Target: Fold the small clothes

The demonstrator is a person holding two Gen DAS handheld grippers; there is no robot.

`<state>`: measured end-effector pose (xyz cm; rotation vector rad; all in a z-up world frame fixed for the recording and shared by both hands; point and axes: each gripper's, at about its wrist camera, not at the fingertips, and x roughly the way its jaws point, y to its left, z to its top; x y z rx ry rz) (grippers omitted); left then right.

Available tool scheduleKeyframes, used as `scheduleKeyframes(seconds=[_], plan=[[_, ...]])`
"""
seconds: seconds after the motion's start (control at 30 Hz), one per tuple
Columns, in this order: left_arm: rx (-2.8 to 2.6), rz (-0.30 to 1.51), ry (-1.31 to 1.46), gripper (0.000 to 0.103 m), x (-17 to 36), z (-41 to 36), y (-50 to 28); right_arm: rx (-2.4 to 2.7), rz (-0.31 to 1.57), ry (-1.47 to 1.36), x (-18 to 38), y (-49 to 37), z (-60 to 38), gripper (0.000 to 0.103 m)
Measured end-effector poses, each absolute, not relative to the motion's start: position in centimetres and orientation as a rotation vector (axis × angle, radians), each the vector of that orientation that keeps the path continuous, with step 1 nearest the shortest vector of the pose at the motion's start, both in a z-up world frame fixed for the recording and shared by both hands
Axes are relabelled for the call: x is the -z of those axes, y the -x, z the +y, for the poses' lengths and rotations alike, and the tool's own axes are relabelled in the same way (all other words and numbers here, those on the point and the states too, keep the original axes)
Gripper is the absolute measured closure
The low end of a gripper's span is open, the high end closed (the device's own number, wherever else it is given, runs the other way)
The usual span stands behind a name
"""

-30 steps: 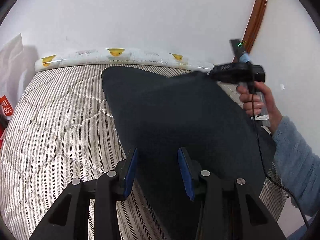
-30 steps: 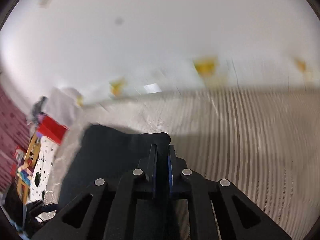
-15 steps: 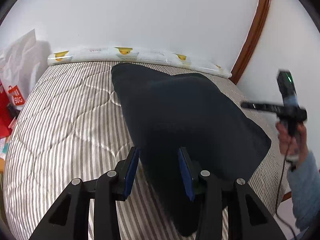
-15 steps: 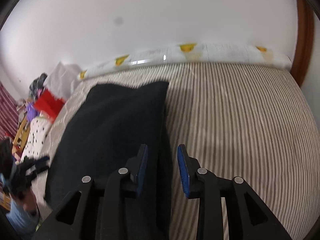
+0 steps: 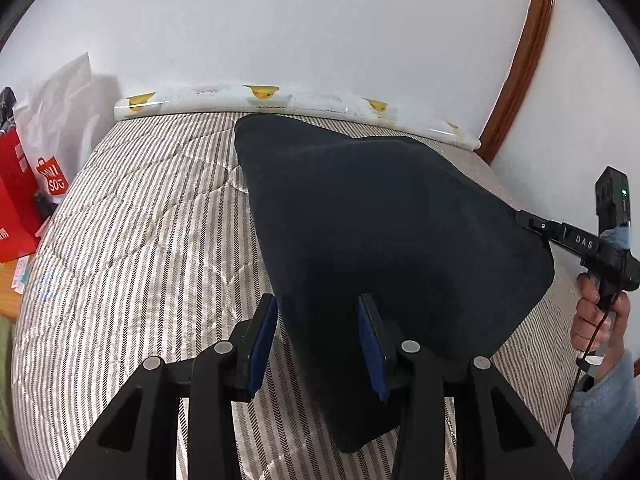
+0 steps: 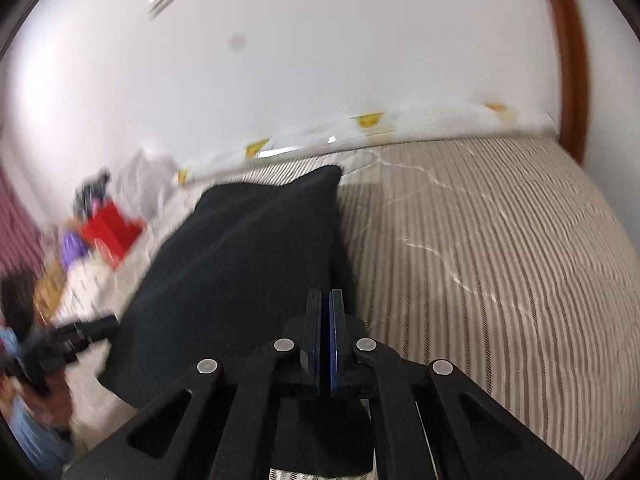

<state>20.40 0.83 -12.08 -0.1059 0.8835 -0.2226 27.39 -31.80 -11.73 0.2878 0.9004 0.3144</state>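
You are working over a bed whose striped quilted mattress (image 5: 132,248) runs up to a white wall, with a rolled white mat printed with yellow ducks (image 5: 280,98) lying along the far edge.

Your left hand-held gripper (image 5: 318,336) is released, its blue pads spread wide on either side of the near left edge of the dark navy garment (image 5: 380,220); one pad sits over the mattress, the other over the cloth, and neither pinches it. Your right hand-held gripper (image 6: 325,328) is clenched on the garment's near right edge, the pads pressed together with dark fabric running between and under them. In the left wrist view its black body (image 5: 576,240) meets the cloth at that right edge, with your right hand (image 5: 596,320) gripping the handle below.

The garment lies spread on the mattress, its far corner close to the duck mat. Left of the garment, beyond the mattress edge, stand a red shopping bag (image 5: 20,200) and a white bag (image 5: 60,112). Right of the garment a curved brown wooden trim (image 5: 520,60) rises along the wall.
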Motion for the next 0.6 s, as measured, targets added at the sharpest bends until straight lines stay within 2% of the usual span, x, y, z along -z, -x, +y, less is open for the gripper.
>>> scheduleKeyframes(seconds=[0.1, 0.3, 0.37, 0.43, 0.6], plan=[[0.203, 0.879, 0.088, 0.065, 12.1, 0.7, -20.3, -0.257, 0.919, -0.181, 11.9, -27.2, -30.3, 0.100], [0.181, 0.883, 0.098, 0.065, 12.0, 0.9, -19.8, -0.165, 0.846, -0.169, 9.7, -24.6, -30.1, 0.096], [0.177, 0.885, 0.101, 0.065, 12.1, 0.9, -19.7, -0.164, 0.831, -0.120, 9.5, -23.6, -29.1, 0.090], [0.167, 0.885, 0.107, 0.065, 12.2, 0.7, -19.7, -0.162, 0.837, -0.047, 10.0, -23.1, -27.8, 0.083], [0.150, 0.893, 0.109, 0.065, 12.4, 0.4, -19.5, -0.093, 0.937, 0.020, 13.2, -23.3, -27.3, 0.082]])
